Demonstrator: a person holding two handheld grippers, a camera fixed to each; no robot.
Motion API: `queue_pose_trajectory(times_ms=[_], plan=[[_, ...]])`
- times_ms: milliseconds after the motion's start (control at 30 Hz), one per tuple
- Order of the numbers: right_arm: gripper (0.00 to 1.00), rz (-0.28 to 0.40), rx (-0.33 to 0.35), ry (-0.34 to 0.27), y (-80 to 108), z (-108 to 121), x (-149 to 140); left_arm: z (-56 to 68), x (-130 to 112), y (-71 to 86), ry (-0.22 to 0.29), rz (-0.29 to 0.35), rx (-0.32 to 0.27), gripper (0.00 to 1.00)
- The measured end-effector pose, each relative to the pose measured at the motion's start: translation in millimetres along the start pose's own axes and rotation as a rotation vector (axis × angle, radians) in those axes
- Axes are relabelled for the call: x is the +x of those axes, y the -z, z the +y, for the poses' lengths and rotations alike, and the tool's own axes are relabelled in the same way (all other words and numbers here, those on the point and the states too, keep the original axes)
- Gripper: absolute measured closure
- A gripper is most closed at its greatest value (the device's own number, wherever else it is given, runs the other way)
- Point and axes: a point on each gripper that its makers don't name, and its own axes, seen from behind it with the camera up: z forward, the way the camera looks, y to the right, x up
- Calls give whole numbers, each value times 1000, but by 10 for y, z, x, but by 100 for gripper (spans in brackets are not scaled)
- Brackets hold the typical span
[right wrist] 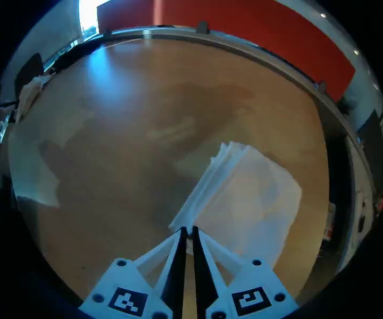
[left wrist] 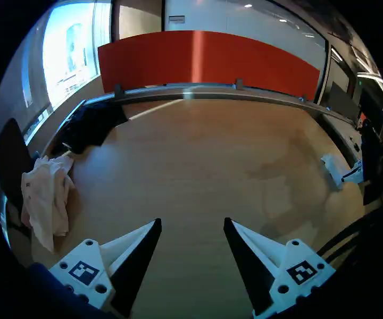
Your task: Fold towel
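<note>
Right gripper [right wrist: 188,232] is pinching, nearly closed, the near corner of the folded white towel [right wrist: 250,207] lying on the table [right wrist: 138,106]. Left gripper [left wrist: 192,221] is hovering wide open over the table; its view is showing a crumpled cloth [left wrist: 45,196] at the left edge.

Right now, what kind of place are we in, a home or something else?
Most likely an office: a long wooden desk backed by a red divider panel, a big window and recessed ceiling lights. The right gripper pinches a folded white towel on it.
</note>
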Motion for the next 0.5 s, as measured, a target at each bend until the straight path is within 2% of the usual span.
queue_pose_trajectory(times_ms=[233,367,433,500], plan=[[92,-4,10,3,3,-9,-10,15,14,-13,-2,-1,0,14],[88,12,8,-14,18,-11,29,15,36,-21,-1,1,0,14],[82,27,15,-31,38,-39,59,6,51,-27,1,3,2,14],[66,44,27,-50,65,-76,94,-5,69,-34,3,6,4,14]])
